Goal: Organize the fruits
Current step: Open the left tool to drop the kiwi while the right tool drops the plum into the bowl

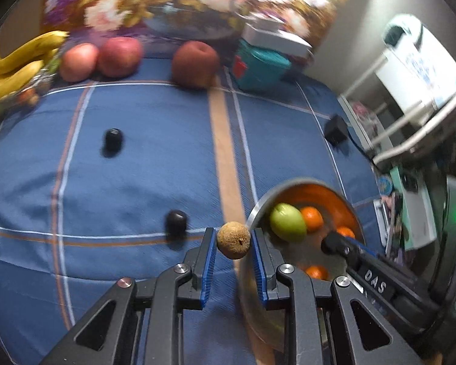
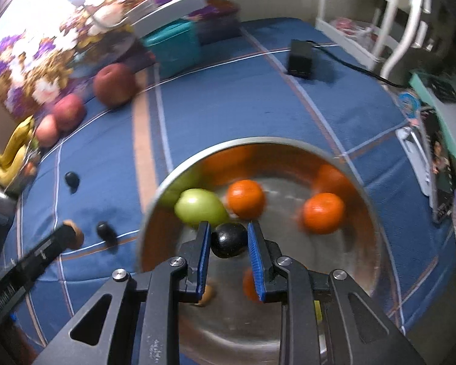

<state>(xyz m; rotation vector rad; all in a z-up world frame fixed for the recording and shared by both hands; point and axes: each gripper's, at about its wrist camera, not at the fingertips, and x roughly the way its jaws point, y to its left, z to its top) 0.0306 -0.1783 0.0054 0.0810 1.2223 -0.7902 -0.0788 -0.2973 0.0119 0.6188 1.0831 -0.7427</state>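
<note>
Left wrist view: the left claw (image 1: 233, 240) is clamped on a small round brown rough-skinned fruit (image 1: 233, 240), held just beside the rim of a round shiny metal bowl (image 1: 260, 205) that sits on a blue plaid bedspread with tan and white stripes (image 1: 136, 152). Inside the bowl lie a green pear-shaped fruit (image 1: 287, 222) and several small orange tangerines (image 1: 311, 218). Two small dark plums (image 1: 175, 221) rest apart on the bedspread. At the far edge sit three red apples (image 1: 120, 56), a bunch of yellow bananas (image 1: 18, 64) to their left and a teal plastic box (image 1: 260, 68) to their right. A small black power adapter with a cord (image 1: 336, 132) lies near the right edge, well clear of both claws. Right wrist view: the right claw (image 2: 229, 240) is closed on a dark, nearly black, round plum (image 2: 229, 240), held over the bowl, close to the green fruit.
</note>
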